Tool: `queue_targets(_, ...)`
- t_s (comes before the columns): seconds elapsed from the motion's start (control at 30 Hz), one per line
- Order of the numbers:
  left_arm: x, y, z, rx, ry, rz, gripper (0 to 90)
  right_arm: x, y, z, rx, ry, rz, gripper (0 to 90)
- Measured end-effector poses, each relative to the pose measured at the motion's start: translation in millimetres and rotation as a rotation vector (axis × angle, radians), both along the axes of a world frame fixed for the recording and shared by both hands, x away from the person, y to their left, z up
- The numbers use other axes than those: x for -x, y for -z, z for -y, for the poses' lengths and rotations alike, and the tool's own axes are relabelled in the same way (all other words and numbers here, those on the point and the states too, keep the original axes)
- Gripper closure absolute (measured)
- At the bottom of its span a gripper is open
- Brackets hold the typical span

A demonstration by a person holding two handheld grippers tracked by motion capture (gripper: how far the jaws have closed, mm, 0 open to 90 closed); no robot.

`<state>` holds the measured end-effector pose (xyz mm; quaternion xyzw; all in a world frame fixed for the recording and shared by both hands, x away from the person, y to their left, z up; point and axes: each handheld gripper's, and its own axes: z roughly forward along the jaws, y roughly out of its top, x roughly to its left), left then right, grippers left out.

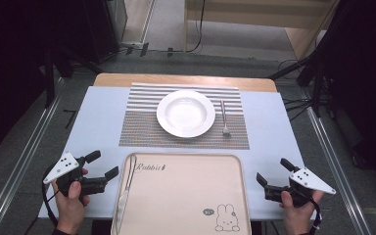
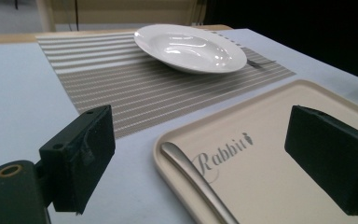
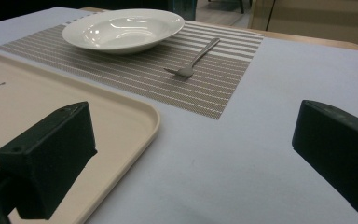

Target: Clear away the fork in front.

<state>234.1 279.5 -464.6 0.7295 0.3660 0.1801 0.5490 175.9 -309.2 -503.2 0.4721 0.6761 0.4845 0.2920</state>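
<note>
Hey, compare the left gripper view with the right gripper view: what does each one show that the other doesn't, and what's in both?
Left gripper view: the handle of the knife lying in the tray, the full "Rabbit" print beside it, and the left claw, open with nothing in it.

Right gripper view: the whole fork clear on the placemat, and the right claw, open over bare tablecloth.

Both: the white plate on the striped placemat, the beige tray and the pale blue tablecloth.

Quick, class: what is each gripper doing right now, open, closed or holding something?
Left gripper: open, holding nothing, beside the tray.
Right gripper: open, holding nothing.
</note>
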Motion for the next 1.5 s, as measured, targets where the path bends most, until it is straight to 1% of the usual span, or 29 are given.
queue_targets(0.07, -0.4, 0.2, -1.3, -0.008, -0.003, 0.012, 8.7, 0.2, -1.1, -0.1, 0.0, 0.007, 0.001, 0.0)
queue_targets(0.1, -1.3, 0.5, -2.2, -0.011, 0.011, 0.017, 8.7, 0.0, -1.8, -0.3, 0.002, 0.01, 0.005, 0.0)
queue_targets(0.13, -1.4, 0.6, -2.4, -0.017, 0.015, 0.02, 3.8, -0.2, -3.4, -0.6, 0.001, 0.017, 0.005, 0.0)
queue_targets(0.17, -1.5, 0.9, -2.5, -0.021, 0.026, 0.023, 3.8, -0.2, -3.4, -0.6, 0.001, 0.017, 0.005, 0.0)
queue_targets(0.2, -1.4, 1.1, -2.6, -0.021, 0.035, 0.026, 0.0, -0.4, -4.3, -0.8, 0.001, 0.02, 0.003, 0.0)
queue_targets(0.23, -1.5, 1.2, -3.0, -0.024, 0.042, 0.027, 0.0, -1.1, -5.3, -0.9, 0.005, 0.017, 0.004, 0.0)
queue_targets(0.33, -2.3, 1.8, -5.0, -0.029, 0.036, 0.03, 0.0, -2.4, -9.5, -2.7, 0.004, 0.014, -0.001, 0.0)
queue_targets(0.37, -3.0, 2.4, -6.4, -0.027, 0.03, 0.023, 0.0, -3.0, -10.4, -2.9, 0.005, 0.013, -0.004, 0.0)
queue_targets(0.43, -4.1, 3.8, -9.1, -0.024, 0.026, 0.024, 0.0, -4.1, -12.9, -3.8, 0.007, 0.01, -0.005, 0.0)
queue_targets(0.5, -5.3, 5.9, -13.2, -0.03, 0.021, 0.023, 0.0, -5.0, -16.1, -3.9, 0.011, 0.019, -0.008, 0.0)
queue_targets(0.6, -7.0, 8.2, -20.5, -0.018, 0.008, 0.035, 0.0, -7.5, -17.9, -2.7, -0.014, 0.028, -0.016, 0.0)
queue_targets(0.67, -8.9, 8.4, -25.3, -0.003, -0.005, 0.039, 0.0, -9.2, -18.4, -3.1, -0.019, 0.034, -0.026, 0.0)
queue_targets(0.77, -10.9, 9.9, -29.5, 0.002, -0.015, 0.048, 0.0, -11.4, -20.2, -5.1, -0.01, 0.04, -0.035, 0.0)
queue_targets(0.83, -11.6, 11.7, -29.9, -0.008, -0.023, 0.052, 0.0, -12.6, -22.2, -6.4, -0.001, 0.044, -0.035, 0.0)
queue_targets(0.87, -12.2, 13.9, -30.5, -0.02, -0.025, 0.053, 0.0, -13.0, -23.5, -7.0, 0.003, 0.045, -0.032, 0.0)
queue_targets(0.93, -12.9, 17.2, -31.2, -0.023, -0.031, 0.054, 0.0, -14.7, -27.3, -9.8, 0.03, 0.052, -0.031, 0.0)
queue_targets(1.0, -13.7, 21.0, -32.4, 0.0, -0.038, 0.057, 0.0, -16.0, -30.3, -13.4, 0.069, 0.059, -0.03, 0.0)
queue_targets(1.03, -14.5, 22.7, -32.0, -0.005, -0.048, 0.061, 0.0, -17.1, -31.8, -14.8, 0.073, 0.058, -0.028, 0.0)
queue_targets(1.07, -15.2, 23.3, -31.0, -0.017, -0.059, 0.061, 0.0, -18.5, -33.1, -15.6, 0.068, 0.052, -0.031, 0.0)
queue_targets(1.1, -15.3, 23.3, -30.5, -0.018, -0.063, 0.064, 0.0, -20.4, -34.3, -15.8, 0.063, 0.048, -0.034, 0.0)
queue_targets(1.2, -12.7, 24.5, -30.0, -0.017, -0.067, 0.079, 0.0, -26.1, -37.3, -15.2, 0.024, 0.042, -0.043, 0.0)
queue_targets(1.27, -12.2, 25.8, -30.1, -0.008, -0.067, 0.075, 0.0, -29.6, -39.1, -14.6, 0.006, 0.048, -0.05, 0.0)
queue_targets(1.37, -11.6, 26.6, -30.3, -0.001, -0.071, 0.079, 0.0, -34.1, -42.8, -14.6, 0.012, 0.052, -0.058, 0.0)
queue_targets(1.5, -12.0, 27.2, -30.0, -0.003, -0.071, 0.071, 0.0, -39.4, -50.5, -15.1, 0.029, 0.057, -0.061, 0.0)
